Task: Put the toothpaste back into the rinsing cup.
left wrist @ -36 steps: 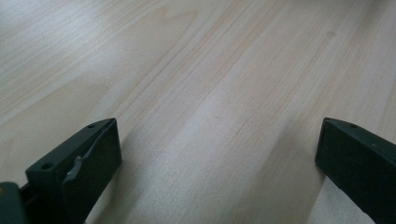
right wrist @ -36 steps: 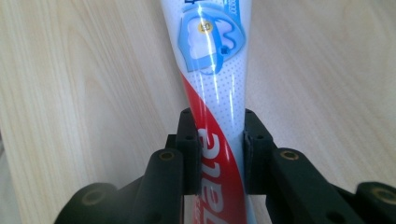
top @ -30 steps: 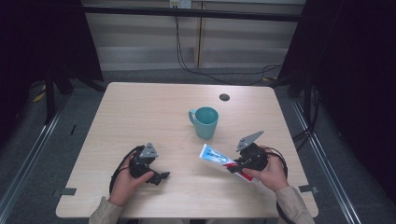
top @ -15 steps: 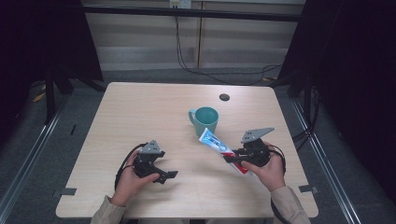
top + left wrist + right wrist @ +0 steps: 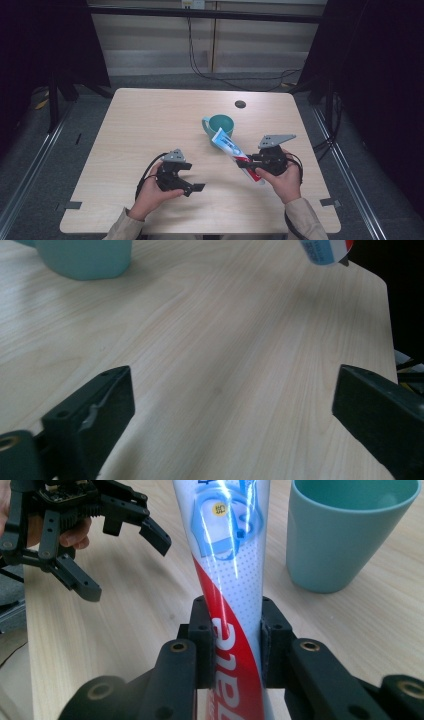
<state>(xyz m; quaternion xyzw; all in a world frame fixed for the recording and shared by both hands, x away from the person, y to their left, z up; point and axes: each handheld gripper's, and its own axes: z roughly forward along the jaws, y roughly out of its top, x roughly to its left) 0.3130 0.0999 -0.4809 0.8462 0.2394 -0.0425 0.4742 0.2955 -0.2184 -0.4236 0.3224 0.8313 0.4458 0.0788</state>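
Since the earlier frame, our right gripper (image 5: 235, 625) carried the toothpaste tube (image 5: 235, 152) farther, up against the teal cup (image 5: 220, 125), fingers clamped on it. Our left gripper (image 5: 192, 177), fingers spread but just narrowing, empty, shifted right over the near surface (image 5: 150, 115).

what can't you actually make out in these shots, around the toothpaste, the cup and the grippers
- Toothpaste tube: its cap end is hidden under the right gripper in the right gripper view; the top is cut by the frame edge.
- Teal cup: its inside is too small to read in the high view, and cut off in both gripper views.
- Small dark spot on the table: too small to identify.
- Left gripper: its open jaws are cut by the left gripper view's edges.
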